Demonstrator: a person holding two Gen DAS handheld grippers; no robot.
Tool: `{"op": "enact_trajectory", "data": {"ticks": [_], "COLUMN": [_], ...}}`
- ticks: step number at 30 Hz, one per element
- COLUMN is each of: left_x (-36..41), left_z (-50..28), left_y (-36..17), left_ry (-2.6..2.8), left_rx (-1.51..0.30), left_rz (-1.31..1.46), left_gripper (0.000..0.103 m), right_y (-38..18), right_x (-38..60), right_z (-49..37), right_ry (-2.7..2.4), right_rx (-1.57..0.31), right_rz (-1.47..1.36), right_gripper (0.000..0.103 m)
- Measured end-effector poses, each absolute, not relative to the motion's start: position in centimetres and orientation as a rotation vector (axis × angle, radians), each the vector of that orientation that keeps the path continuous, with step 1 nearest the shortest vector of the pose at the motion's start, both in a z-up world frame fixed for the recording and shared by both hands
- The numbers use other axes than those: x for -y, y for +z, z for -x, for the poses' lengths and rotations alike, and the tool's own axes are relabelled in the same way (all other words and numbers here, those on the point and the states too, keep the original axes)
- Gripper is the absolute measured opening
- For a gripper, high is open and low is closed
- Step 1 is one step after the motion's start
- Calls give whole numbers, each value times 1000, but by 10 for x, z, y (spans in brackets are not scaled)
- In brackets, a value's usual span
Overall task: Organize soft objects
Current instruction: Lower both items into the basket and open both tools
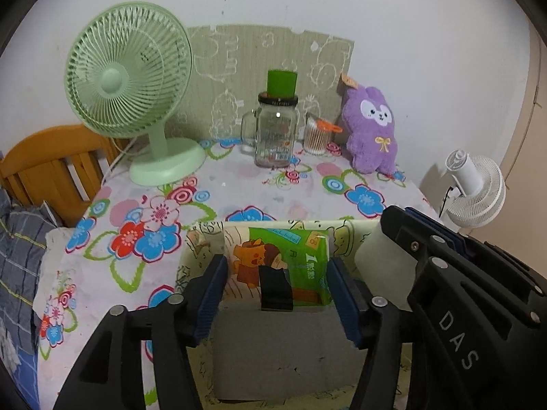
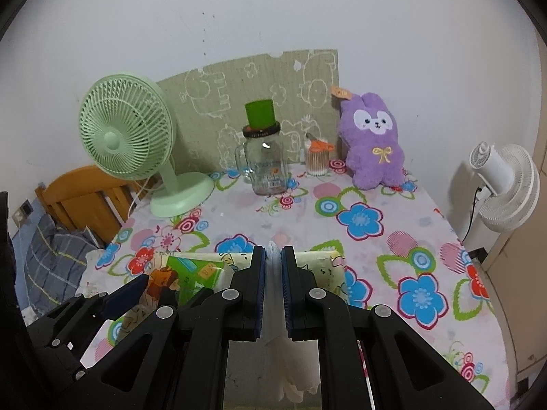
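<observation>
My left gripper is shut on a green tissue pack with a cartoon bear, held over an open cream storage box at the table's near edge. The pack and the box also show in the right wrist view. My right gripper is shut on a white tissue that hangs down between its fingers, just right of the pack. In the left wrist view the right gripper sits at the box's right side. A purple plush rabbit leans on the wall at the back right, also in the right wrist view.
A green desk fan stands at back left. A glass mug jar with a green cap and a cotton swab jar stand at back centre. A white fan is beyond the right table edge. A wooden bed frame is on the left.
</observation>
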State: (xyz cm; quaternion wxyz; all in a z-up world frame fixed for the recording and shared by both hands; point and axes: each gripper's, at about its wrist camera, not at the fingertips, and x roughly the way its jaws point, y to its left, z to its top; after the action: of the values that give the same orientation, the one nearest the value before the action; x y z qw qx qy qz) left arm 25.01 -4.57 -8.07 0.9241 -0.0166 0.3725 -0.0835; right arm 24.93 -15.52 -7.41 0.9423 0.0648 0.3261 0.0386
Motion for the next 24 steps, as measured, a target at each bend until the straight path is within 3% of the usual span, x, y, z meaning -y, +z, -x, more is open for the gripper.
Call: {"op": "enact_trajectory", "data": {"ticks": [4, 9, 12, 13, 14, 16, 19, 24], "left_x": [44, 44, 44, 44, 44, 44, 45, 46], "left_z": [-257, -261, -261, -260, -259, -257, -252, -238], "left_y": [-87, -92, -92, -92, -91, -88, -83, -71], "left_ry": [-160, -155, -155, -157, -159, -160, -168, -160], "left_rx": [-786, -804, -804, -801, -797, -787, -778, -750], "left_rz": [37, 38, 37, 37, 38, 37, 40, 29], "left_gripper": [67, 81, 86, 89, 91, 94, 100, 102], "right_y": [-83, -87, -88, -87, -85, -81, -75, -65], "right_x": [155, 153, 153, 153, 153, 153, 153, 156], "right_z": [-259, -263, -264, -263, -261, -255, -251, -238], "right_ry": [92, 105, 120, 119, 115, 103, 107, 98], "right_rx": [-695, -714, -722, -716, -704, -672, -669, -649], "right_rz": [-147, -138, -143, -144, -141, -126, -116, -130], "right_gripper": [12, 14, 29, 44, 66, 81, 86, 95]}}
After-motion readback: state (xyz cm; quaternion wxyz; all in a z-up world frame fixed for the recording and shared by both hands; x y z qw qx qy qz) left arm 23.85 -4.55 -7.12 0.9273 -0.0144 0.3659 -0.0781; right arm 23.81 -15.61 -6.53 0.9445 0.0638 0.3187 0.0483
